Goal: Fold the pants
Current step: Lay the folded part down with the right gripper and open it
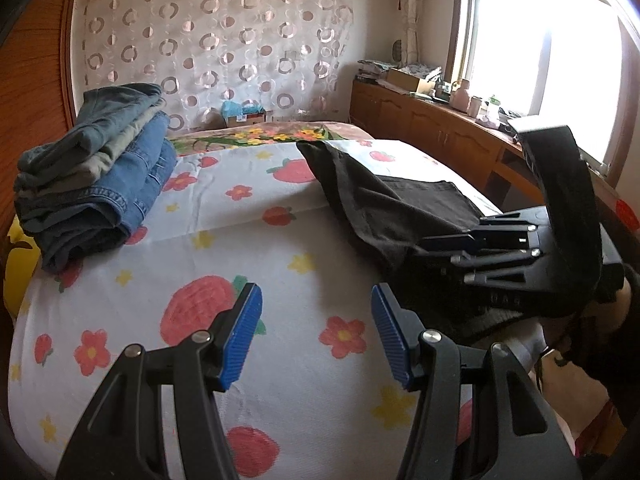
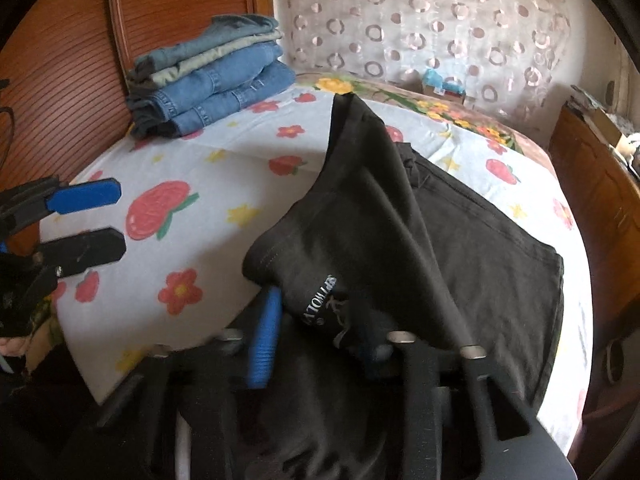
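A home bedroom: a flowered sheet (image 1: 248,248) is covering the bed, folded jeans (image 1: 96,168) are sitting stacked by the wooden headboard (image 2: 180,4), daylight is coming through a curtained window (image 1: 532,40).

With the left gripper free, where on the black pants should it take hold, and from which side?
Probably the hem-side edge of the black pants facing the left gripper, approached low from the bare sheet side. That edge lies free and folded over, while the right gripper already pinches the near end.

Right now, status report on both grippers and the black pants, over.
Left gripper open over bare sheet, holding nothing. Right gripper shut on black pants at near hem. Folded jeans stack far left, clear of the work.
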Motion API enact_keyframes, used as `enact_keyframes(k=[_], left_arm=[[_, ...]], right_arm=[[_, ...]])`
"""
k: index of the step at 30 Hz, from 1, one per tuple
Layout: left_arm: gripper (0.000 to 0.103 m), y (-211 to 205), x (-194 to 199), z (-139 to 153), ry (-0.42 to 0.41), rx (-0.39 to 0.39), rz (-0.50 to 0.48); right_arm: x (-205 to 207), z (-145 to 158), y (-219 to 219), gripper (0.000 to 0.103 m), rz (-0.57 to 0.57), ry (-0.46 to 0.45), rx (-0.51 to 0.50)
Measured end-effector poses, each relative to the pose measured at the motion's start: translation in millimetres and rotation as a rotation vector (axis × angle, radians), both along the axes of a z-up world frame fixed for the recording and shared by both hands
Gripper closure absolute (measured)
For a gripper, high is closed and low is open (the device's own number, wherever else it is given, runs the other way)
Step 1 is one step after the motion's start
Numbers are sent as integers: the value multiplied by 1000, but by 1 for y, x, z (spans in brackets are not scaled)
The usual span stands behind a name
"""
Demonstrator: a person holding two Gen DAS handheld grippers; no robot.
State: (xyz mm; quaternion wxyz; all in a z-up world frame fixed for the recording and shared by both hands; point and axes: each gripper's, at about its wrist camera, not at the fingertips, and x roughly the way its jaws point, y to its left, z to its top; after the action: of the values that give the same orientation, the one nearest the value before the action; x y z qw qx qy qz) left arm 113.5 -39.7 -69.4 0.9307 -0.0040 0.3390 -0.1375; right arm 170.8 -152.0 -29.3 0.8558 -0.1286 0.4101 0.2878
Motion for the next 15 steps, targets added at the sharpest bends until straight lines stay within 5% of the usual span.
enact_keyframes(k=[3, 15], left_arm=[[47, -6, -1, -6, 16, -3, -14], [47, -23, 0, -15, 36, 13, -50]], right_arm=[[0, 7, -4, 96, -2, -22, 9], [3, 30, -24, 96, -26, -16, 127]])
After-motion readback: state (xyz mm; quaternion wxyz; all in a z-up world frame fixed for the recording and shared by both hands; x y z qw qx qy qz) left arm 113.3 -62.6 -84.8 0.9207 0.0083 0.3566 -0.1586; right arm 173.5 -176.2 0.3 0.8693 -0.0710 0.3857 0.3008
